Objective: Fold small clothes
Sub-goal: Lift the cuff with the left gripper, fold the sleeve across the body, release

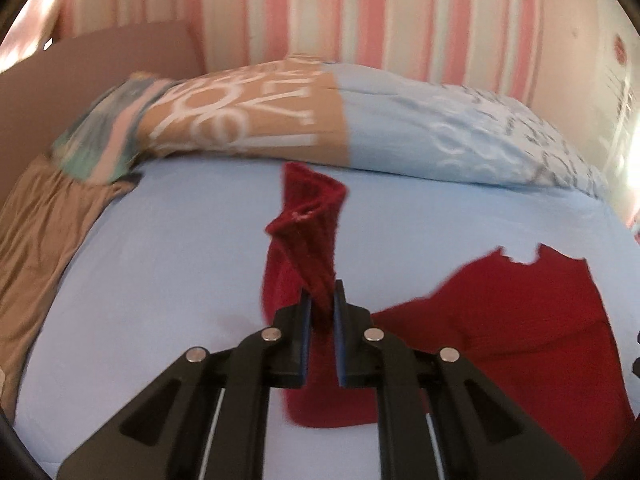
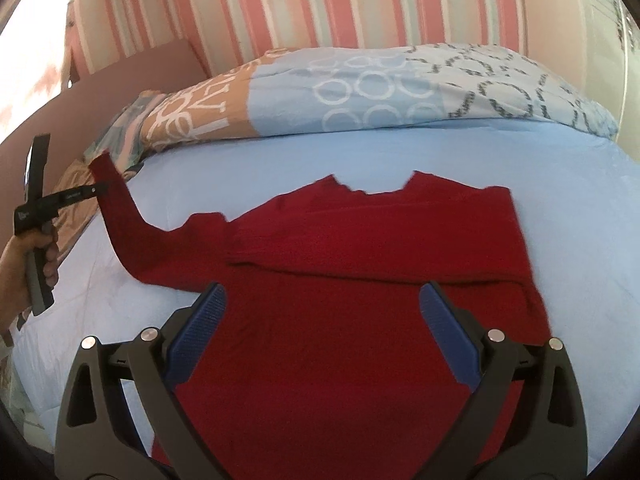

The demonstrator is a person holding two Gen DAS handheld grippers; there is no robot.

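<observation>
A dark red knitted sweater point(image 2: 360, 288) lies flat on the light blue bed sheet point(image 2: 400, 152), with its right side folded over the body. My left gripper point(image 1: 322, 294) is shut on the sweater's left sleeve point(image 1: 316, 232) near the cuff and holds it lifted off the sheet. The same gripper point(image 2: 105, 187) and sleeve point(image 2: 120, 216) show at the left in the right wrist view. My right gripper point(image 2: 323, 298) is open and empty, hovering over the middle of the sweater body.
A pillow point(image 2: 360, 92) in blue and tan with white lettering lies at the head of the bed. A tan cloth point(image 1: 44, 232) and a patterned cloth point(image 1: 100, 140) lie at the left edge. A pink striped wall point(image 2: 360, 4) stands behind.
</observation>
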